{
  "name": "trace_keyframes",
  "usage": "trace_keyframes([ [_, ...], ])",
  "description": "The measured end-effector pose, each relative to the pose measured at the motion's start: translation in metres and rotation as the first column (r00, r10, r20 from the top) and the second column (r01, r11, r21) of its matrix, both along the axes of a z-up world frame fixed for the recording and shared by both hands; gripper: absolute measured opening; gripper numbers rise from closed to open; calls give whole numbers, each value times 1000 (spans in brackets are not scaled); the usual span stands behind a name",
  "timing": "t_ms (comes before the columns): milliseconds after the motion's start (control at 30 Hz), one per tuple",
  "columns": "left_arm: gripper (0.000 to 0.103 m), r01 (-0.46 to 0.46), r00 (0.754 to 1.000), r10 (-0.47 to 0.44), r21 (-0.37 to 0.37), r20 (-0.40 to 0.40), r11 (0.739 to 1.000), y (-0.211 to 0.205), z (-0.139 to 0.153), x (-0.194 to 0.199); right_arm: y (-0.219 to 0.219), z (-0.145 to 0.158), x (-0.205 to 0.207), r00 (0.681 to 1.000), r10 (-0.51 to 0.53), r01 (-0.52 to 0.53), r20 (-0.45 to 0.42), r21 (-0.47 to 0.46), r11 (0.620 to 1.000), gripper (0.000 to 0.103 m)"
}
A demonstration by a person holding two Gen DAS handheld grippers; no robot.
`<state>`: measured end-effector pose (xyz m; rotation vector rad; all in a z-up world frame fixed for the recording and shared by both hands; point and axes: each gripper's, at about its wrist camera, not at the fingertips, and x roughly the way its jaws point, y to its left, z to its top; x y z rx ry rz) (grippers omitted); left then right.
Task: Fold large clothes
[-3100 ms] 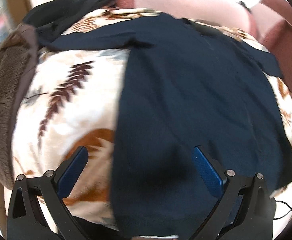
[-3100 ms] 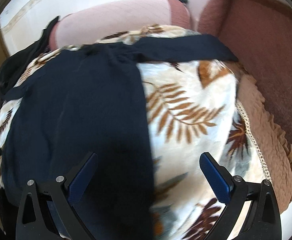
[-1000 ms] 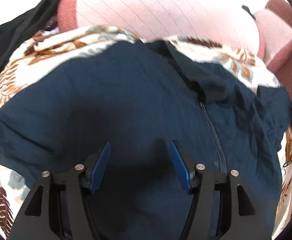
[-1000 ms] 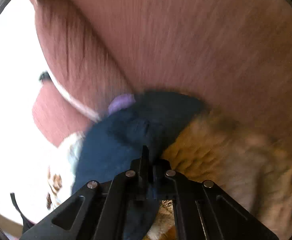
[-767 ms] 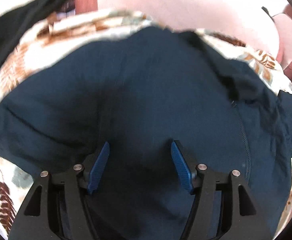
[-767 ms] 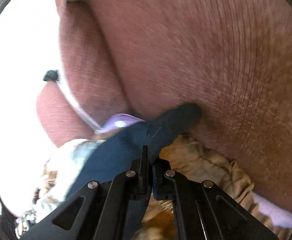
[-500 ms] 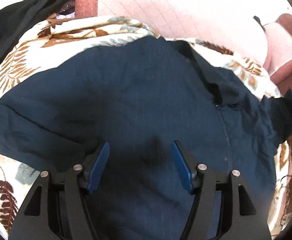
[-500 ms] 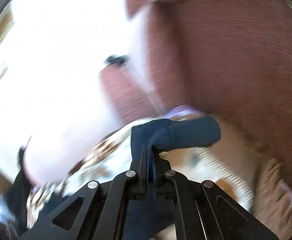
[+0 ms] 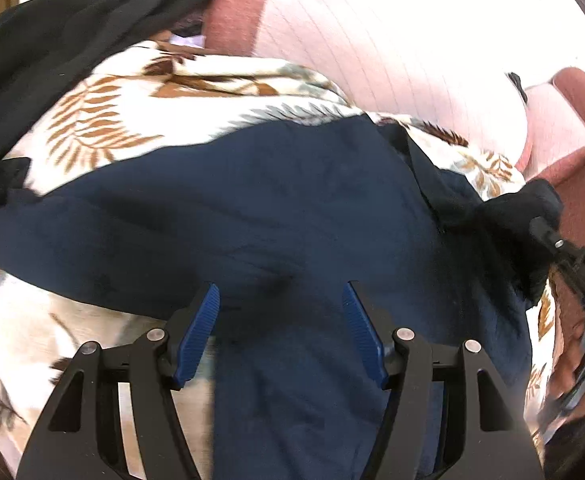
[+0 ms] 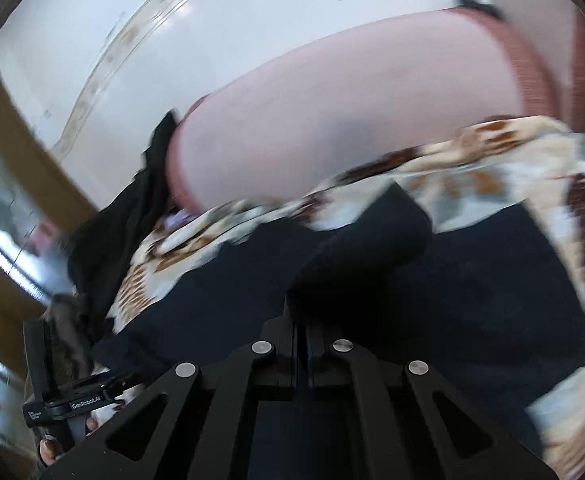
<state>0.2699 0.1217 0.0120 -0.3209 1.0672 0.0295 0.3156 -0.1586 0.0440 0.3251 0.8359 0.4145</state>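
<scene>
A large navy garment (image 9: 276, 208) lies spread on a leaf-print blanket (image 9: 140, 104). My left gripper (image 9: 280, 312) is open, its blue pads just above the middle of the garment, holding nothing. My right gripper (image 10: 302, 320) is shut on the garment's right sleeve (image 10: 372, 240) and holds it lifted over the garment body (image 10: 472, 292). In the left wrist view the right gripper (image 9: 542, 226) shows at the right edge with the dark sleeve (image 9: 508, 216) bunched in it.
A pink sofa back (image 9: 392, 52) rises behind the blanket, with a brown-red armrest (image 9: 580, 184) at the right. Black clothing (image 9: 52, 40) is draped at the far left. The left gripper's body (image 10: 64, 396) shows at the lower left of the right wrist view.
My right gripper has swung the held sleeve from the sofa side in over the garment body. My left gripper has stayed open above the garment, shifting slightly.
</scene>
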Motion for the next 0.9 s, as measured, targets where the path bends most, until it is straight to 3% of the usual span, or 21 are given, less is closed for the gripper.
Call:
trace_keyframes([
  [100,63,-29,999,29,-32,15,999,19,6,-6,42,-10,-11,998,56,-56,-9,13,998,7],
  [200,63,-43,999,44,-49,13,998,28,7,-9,90,-41,-22,986,138,-137,-92,22,990,10],
  [300,63,-44,999,44,-68,1,997,30,6,-11,118,-74,-31,963,177,-193,-205,-60,979,17],
  [367,63,-36,999,35,-99,-10,994,27,2,-11,118,-77,-44,957,189,-212,-219,-85,974,17],
  [467,63,-9,999,3,-147,-41,989,12,-7,-5,79,-59,-65,970,179,-178,-162,22,984,24],
  [533,63,17,997,-29,-170,-70,985,-3,-16,2,39,-46,-77,988,101,-95,-113,58,994,49],
  [667,64,58,985,-82,-156,-153,986,-43,-41,20,-41,-37,-85,992,-67,78,-108,95,992,50],
  [833,63,23,981,-43,-108,-190,994,-68,-57,39,-143,-36,-87,943,-309,327,-126,163,931,50],
  [867,57,8,984,-27,-106,-178,994,-68,-56,41,-161,-37,-86,928,-348,368,-133,183,912,50],
  [900,41,-6,987,-12,-114,-158,993,-69,-54,43,-180,-38,-86,913,-382,404,-144,201,892,50],
])
